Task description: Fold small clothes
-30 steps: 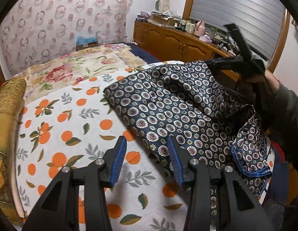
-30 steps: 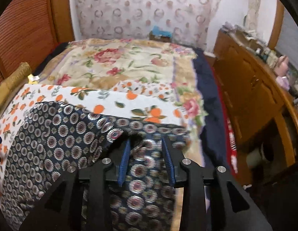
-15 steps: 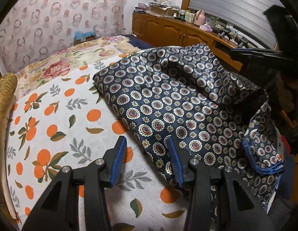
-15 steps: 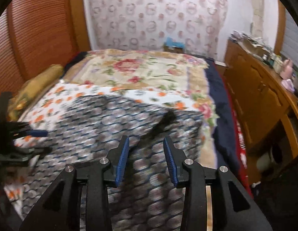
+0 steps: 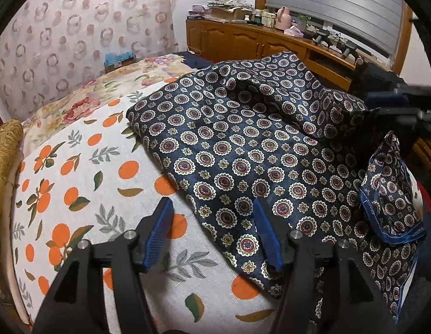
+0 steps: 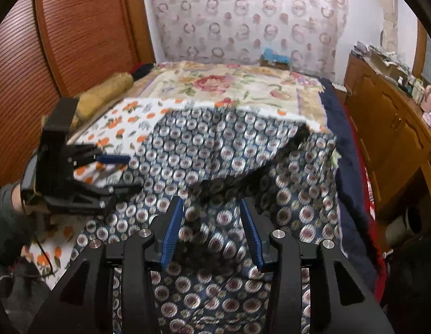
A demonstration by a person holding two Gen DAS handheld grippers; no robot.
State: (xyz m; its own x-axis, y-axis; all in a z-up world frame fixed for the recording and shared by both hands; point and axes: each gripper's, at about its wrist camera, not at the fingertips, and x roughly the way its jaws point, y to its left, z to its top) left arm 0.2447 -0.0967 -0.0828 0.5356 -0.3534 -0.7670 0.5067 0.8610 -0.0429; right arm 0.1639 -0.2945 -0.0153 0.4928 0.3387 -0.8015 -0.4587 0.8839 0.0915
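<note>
both tools are letting go: the left tool (image 5: 212, 233) is opening off the navy patterned cloth (image 5: 243, 144), its edge lying between the jaws unpinched. the right tool (image 6: 212, 229) is opening too, holding nothing (cloth only beneath it), so this fold now lies on the bed (image 5: 76, 172).

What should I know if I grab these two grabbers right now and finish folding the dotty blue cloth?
Left gripper: jaws opening, nothing pinched; its right finger is over the near edge of the cloth.
Right gripper: jaws opening, hovering over the cloth, nothing between the pads.
The dotty blue cloth lies loose on the orange-print sheet, with one flap thrown over itself and a blue-edged corner hanging off the bed's side.
Done: a rough first fold.
Left: smooth the wrinkles, tuck in the hanging corner, fold again into a neat small shape.
</note>
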